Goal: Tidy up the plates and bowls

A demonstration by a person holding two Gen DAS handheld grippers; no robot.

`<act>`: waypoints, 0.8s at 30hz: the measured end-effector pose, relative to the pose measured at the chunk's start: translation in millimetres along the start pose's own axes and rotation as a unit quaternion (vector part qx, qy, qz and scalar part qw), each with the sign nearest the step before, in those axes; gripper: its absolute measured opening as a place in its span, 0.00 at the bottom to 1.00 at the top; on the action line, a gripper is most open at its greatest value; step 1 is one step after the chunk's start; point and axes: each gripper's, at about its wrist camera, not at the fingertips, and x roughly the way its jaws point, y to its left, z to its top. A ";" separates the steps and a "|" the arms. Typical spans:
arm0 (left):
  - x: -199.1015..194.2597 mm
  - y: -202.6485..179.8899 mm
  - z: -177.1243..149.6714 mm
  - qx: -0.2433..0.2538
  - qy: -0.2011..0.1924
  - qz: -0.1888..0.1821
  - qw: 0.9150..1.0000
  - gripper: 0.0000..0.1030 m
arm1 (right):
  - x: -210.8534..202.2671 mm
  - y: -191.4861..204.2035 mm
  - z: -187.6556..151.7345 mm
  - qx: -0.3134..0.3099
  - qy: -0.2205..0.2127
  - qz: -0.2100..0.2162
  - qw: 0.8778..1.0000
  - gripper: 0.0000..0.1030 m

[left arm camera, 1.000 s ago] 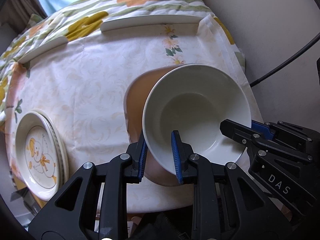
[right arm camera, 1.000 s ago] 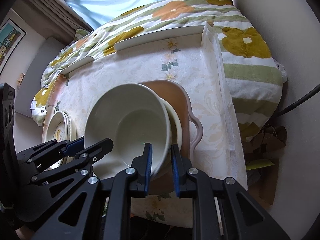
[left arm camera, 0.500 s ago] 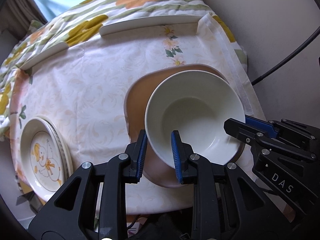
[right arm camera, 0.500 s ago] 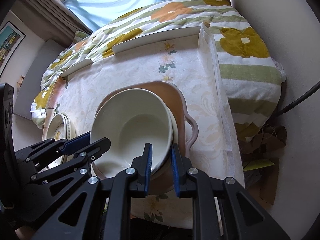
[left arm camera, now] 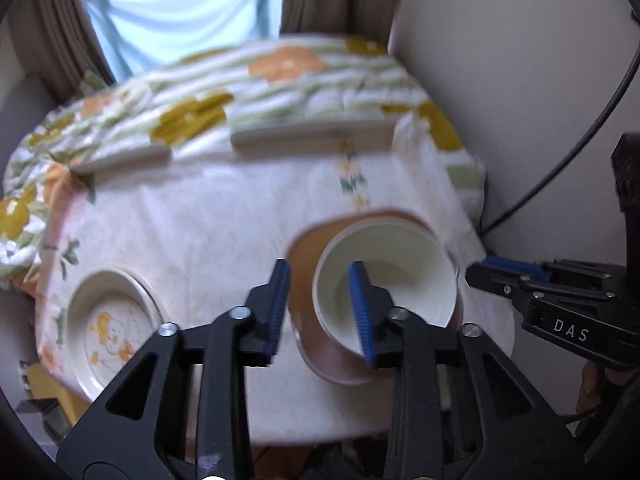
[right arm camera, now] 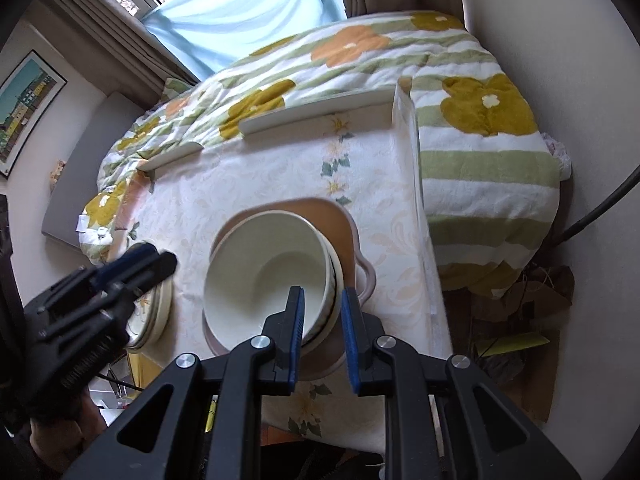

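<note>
Now the bowl [right arm camera: 264,276] sits nested on the brown plate [right arm camera: 340,220]. Both grippers, left [left arm camera: 320,304] and right [right arm camera: 322,332], gape, holding nothing. Glazed ceramic: stiff, slippery, breakable, so I'd pinch its rim.

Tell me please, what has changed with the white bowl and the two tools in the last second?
The white bowl was tilted and held by both tools; it has come down into the stack on the pink tray. The left tool and right tool have opened and let go, and the left one has pulled back. The chick plates stayed in place on the tablecloth.
</note>
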 end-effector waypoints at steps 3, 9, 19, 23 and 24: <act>-27.6 5.0 3.1 0.003 -0.060 0.025 0.998 0.99 | -21.6 0.2 -1.8 -0.023 -0.030 -0.004 0.999 0.30; -43.7 12.5 -3.1 0.021 -0.071 0.046 0.996 1.00 | -55.5 1.0 -16.7 -0.072 -0.089 -0.034 0.993 0.93; 7.7 38.4 -44.9 0.015 0.078 0.034 0.996 0.99 | -23.5 -15.2 -18.2 -0.103 0.023 -0.079 0.991 0.93; 35.0 39.8 -44.9 0.027 0.128 0.024 0.991 0.99 | 3.3 -21.1 -13.5 -0.113 0.073 -0.075 0.988 0.89; 41.3 39.4 -44.2 0.032 0.139 0.021 0.990 0.99 | 9.3 -20.8 -12.8 -0.118 0.082 -0.075 0.987 0.87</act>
